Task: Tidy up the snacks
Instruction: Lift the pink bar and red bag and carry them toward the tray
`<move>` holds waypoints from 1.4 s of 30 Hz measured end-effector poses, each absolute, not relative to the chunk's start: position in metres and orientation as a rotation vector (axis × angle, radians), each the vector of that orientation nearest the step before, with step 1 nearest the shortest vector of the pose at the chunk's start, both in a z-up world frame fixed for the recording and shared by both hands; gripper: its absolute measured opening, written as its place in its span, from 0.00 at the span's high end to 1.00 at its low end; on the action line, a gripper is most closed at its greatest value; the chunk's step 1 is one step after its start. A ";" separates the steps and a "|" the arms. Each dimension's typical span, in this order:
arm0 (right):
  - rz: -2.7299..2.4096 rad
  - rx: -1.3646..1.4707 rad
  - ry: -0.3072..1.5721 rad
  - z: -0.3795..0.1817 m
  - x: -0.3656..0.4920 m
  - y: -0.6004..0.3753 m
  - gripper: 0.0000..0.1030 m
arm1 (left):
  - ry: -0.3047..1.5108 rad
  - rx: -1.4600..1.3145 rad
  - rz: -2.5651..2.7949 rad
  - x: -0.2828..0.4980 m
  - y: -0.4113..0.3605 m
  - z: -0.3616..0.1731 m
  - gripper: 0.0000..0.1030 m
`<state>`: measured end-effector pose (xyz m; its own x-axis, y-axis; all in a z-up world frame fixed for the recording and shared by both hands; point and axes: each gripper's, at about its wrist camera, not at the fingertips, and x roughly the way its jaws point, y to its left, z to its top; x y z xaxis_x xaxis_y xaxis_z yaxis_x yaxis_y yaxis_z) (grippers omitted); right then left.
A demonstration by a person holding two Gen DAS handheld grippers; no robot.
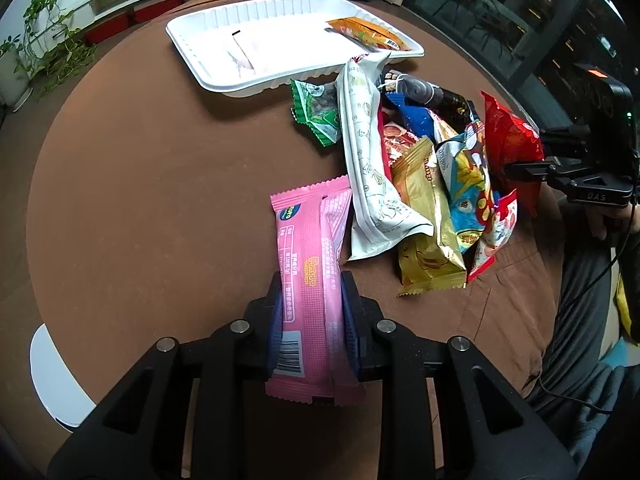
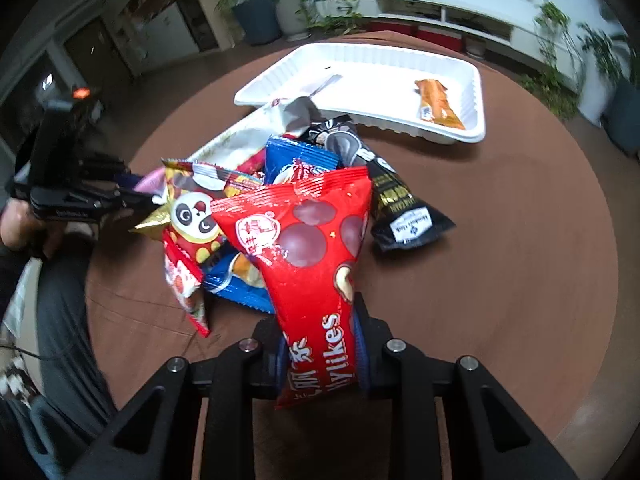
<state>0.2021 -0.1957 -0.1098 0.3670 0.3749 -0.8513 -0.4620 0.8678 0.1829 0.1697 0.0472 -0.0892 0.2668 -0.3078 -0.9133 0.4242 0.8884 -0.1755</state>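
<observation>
My left gripper (image 1: pixel 311 280) is shut on a long pink snack packet (image 1: pixel 308 272), whose far end reaches toward the snack pile (image 1: pixel 420 168). My right gripper (image 2: pixel 318 308) is shut on the lower end of a red bag (image 2: pixel 312 240) that stands above the same snack pile (image 2: pixel 240 208). From the left wrist view, the right gripper (image 1: pixel 516 170) shows at the right, its fingers on the red bag (image 1: pixel 508 140). A white tray (image 1: pixel 276 44) sits beyond the pile and holds one orange packet (image 1: pixel 368 34). The white tray (image 2: pixel 384 68) and its orange packet (image 2: pixel 438 106) also show in the right wrist view.
The pile on the round brown table (image 1: pixel 140 180) includes a green packet (image 1: pixel 318 110), a white bag (image 1: pixel 368 152), a gold bag (image 1: pixel 424 220) and a black packet (image 2: pixel 396 200). A person's leg (image 1: pixel 580 320) is at the table's near right edge. Plants and shelves stand behind.
</observation>
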 end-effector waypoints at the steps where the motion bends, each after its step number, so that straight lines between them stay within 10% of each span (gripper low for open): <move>1: 0.539 -0.061 1.066 -0.109 0.202 -0.199 0.72 | 1.200 0.105 -0.496 0.168 0.047 -0.088 0.77; 28: 0.502 0.230 1.058 -0.105 0.208 -0.240 0.72 | 1.255 0.181 -0.416 0.182 0.038 -0.087 0.78; 35: 0.513 0.204 1.060 -0.105 0.205 -0.236 0.72 | 1.296 0.261 -0.378 0.198 0.022 -0.092 0.63; 42: 0.510 0.213 1.045 -0.104 0.203 -0.238 0.72 | 1.227 0.302 -0.392 0.192 0.007 -0.086 0.82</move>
<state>0.2033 -0.2384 -0.1038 0.3988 0.4982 -0.7699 -0.3008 0.8642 0.4034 0.1923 0.0071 -0.0859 0.2848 -0.1276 -0.9501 0.4472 0.8943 0.0140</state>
